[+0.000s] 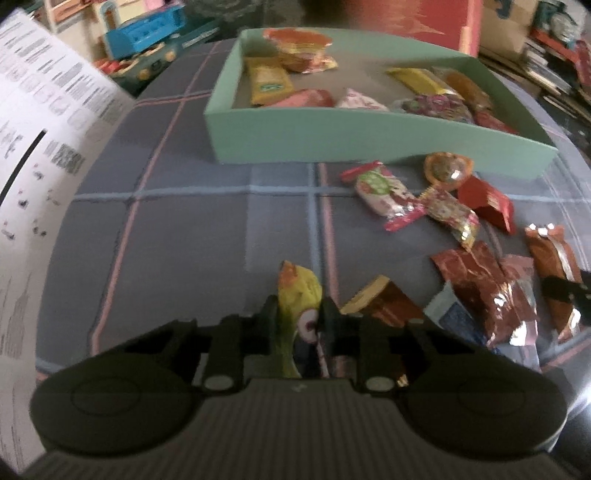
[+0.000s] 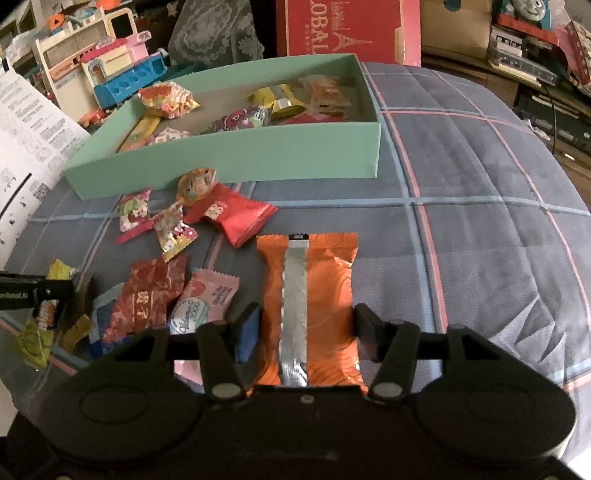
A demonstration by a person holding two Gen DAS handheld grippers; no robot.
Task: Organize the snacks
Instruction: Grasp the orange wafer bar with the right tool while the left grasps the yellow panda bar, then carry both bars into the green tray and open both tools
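A teal box holds several snack packets; it also shows in the right wrist view. My left gripper is shut on a yellow-green snack packet, held just above the quilt; this packet also shows in the right wrist view. My right gripper is open, with its fingers on either side of an orange packet with a silver seam, lying flat on the quilt. Loose snacks lie in front of the box: a red packet, a pink packet and a dark red packet.
The snacks lie on a blue-grey plaid quilt. A printed white sheet stands at the left. Toys and a red carton crowd the space behind the box. More loose packets lie to the right of my left gripper.
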